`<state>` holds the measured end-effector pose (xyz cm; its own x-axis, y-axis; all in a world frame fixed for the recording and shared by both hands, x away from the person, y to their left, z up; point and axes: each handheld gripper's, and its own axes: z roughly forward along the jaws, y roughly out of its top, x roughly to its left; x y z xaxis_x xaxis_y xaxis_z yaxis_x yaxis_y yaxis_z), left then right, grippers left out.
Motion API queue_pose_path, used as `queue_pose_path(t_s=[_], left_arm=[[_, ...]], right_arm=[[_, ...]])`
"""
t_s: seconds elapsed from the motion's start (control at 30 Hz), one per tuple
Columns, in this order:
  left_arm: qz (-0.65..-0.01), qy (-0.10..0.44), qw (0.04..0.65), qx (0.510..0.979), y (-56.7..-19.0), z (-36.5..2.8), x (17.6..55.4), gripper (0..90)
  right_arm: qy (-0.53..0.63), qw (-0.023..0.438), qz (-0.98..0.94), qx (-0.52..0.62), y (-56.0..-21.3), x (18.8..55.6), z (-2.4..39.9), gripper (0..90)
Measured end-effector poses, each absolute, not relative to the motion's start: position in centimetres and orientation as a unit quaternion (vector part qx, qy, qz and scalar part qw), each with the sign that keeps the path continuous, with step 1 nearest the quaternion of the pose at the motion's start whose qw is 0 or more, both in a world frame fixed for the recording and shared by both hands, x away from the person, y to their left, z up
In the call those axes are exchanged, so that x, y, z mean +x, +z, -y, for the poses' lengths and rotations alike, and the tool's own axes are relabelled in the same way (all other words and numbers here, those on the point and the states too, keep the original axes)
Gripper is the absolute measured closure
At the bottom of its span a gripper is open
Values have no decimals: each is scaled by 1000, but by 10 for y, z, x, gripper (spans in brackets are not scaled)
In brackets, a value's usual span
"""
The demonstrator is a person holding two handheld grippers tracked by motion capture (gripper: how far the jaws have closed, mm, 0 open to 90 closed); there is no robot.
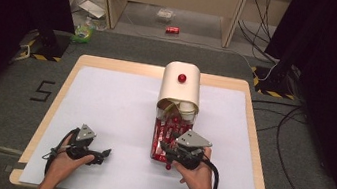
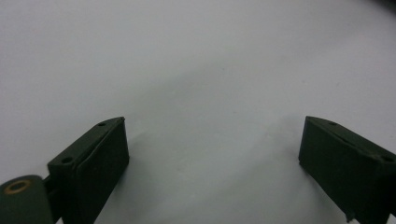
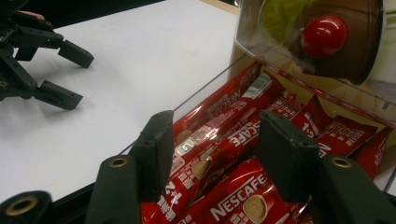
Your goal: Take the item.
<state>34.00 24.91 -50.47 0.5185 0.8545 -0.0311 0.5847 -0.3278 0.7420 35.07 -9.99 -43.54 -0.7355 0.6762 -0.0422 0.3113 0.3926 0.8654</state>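
- The right gripper [image 1: 171, 151] is held over the near end of a clear tray [image 3: 205, 91] of red Nescafé sachets [image 3: 224, 140], in front of the cream dispenser [image 1: 180, 87] at the table's middle.
- Its jaws are parted above the sachets; nothing is seen clamped between them.
- A red knob [image 3: 324, 36] is seen on the dispenser's clear flap.
- The left gripper [image 1: 102, 155] is rested on the white mat [image 1: 109, 106], released, with bare mat between its jaws, well apart from the tray.
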Motion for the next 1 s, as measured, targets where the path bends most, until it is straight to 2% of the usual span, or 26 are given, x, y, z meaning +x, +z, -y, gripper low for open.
queue_pose_path(t_s=[0.43, 0.83, 1.0], left_arm=[[-453, 187, 360, 794, -505, -249, 340, 76], [-454, 187, 362, 792, -505, -249, 340, 76], [-453, 187, 361, 793, -505, -249, 340, 76]], right_arm=[[449, 195, -814, 314, -435, 358, 93, 475], [408, 196, -824, 342, -446, 364, 84, 517], [416, 181, -818, 353, -450, 368, 82, 522]])
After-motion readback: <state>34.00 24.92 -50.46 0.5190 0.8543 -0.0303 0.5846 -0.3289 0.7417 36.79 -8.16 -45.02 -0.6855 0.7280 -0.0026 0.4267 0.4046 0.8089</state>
